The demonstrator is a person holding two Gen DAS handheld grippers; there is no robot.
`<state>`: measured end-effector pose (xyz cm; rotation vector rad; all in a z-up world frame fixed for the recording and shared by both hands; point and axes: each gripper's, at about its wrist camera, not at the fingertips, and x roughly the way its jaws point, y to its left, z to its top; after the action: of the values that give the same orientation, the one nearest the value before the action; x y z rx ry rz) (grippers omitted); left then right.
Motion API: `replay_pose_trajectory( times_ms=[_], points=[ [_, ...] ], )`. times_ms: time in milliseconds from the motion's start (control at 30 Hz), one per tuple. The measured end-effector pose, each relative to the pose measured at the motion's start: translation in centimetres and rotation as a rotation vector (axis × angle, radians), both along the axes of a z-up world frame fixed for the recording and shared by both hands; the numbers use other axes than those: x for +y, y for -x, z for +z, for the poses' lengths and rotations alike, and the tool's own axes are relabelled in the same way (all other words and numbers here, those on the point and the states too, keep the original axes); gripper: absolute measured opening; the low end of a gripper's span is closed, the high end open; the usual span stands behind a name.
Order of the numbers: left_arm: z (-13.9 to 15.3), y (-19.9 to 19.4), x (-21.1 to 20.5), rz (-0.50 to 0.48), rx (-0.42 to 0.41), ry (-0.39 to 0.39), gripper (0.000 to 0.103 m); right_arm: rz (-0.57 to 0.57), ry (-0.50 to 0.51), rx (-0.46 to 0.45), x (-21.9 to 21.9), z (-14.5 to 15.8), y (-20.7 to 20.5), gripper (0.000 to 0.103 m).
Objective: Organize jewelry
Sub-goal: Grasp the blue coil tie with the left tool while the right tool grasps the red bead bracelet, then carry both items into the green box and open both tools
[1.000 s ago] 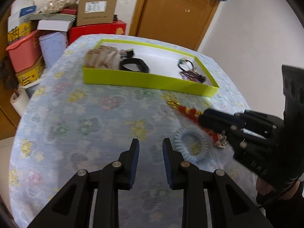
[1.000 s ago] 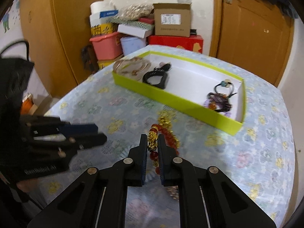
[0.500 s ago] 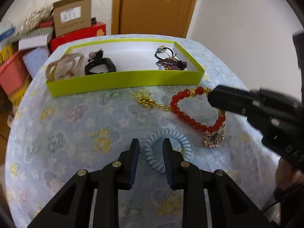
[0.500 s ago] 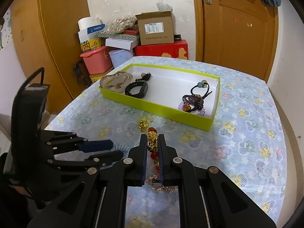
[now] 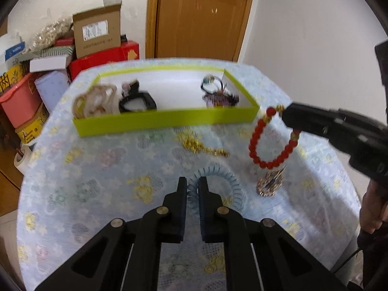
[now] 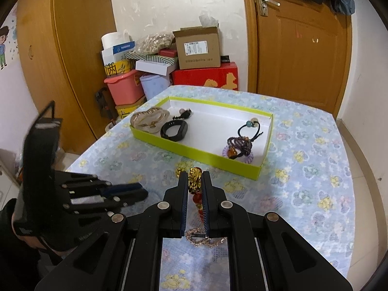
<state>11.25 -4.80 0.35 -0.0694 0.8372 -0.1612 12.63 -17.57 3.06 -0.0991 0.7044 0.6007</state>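
A blue coil hair tie (image 5: 234, 189) lies on the flowered tablecloth. My left gripper (image 5: 192, 181) is closing its jaws, and the coil's left arc fills the narrow gap between the pads. A red bead bracelet (image 5: 257, 140) hangs above the cloth from my right gripper (image 5: 288, 114), near the right front corner of the lime-green tray (image 5: 165, 118). In the right wrist view my right gripper (image 6: 195, 177) is shut on the bracelet's gold charm (image 6: 194, 181), short of the tray (image 6: 194, 150). My left gripper (image 6: 131, 194) shows low on the left.
A gold chain (image 5: 198, 145) and a gold clip (image 5: 270, 184) lie loose on the cloth. The tray holds beige bangles (image 5: 94, 101), a black band (image 5: 137, 103) and purple hair ties (image 5: 218, 97). Boxes and bins are stacked beyond the table's far left corner.
My left jaws narrowed from wide apart onto the blue hair tie. My right gripper lifted the red bracelet off the cloth and carried it toward the tray's right corner.
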Motion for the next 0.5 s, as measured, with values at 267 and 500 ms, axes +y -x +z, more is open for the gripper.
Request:
replay_pose_trajectory(
  times_ms=[267, 500],
  points=[
    [3.3, 0.8, 1.1, 0.007, -0.077, 0.011, 0.009, 0.008, -0.005, -0.041, -0.2, 1.9, 0.7, 0.01],
    [5.1, 0.3, 1.6, 0.021, -0.106, 0.004, 0.009, 0.015, -0.005, -0.066, -0.2, 3.0, 0.7, 0.01]
  ],
)
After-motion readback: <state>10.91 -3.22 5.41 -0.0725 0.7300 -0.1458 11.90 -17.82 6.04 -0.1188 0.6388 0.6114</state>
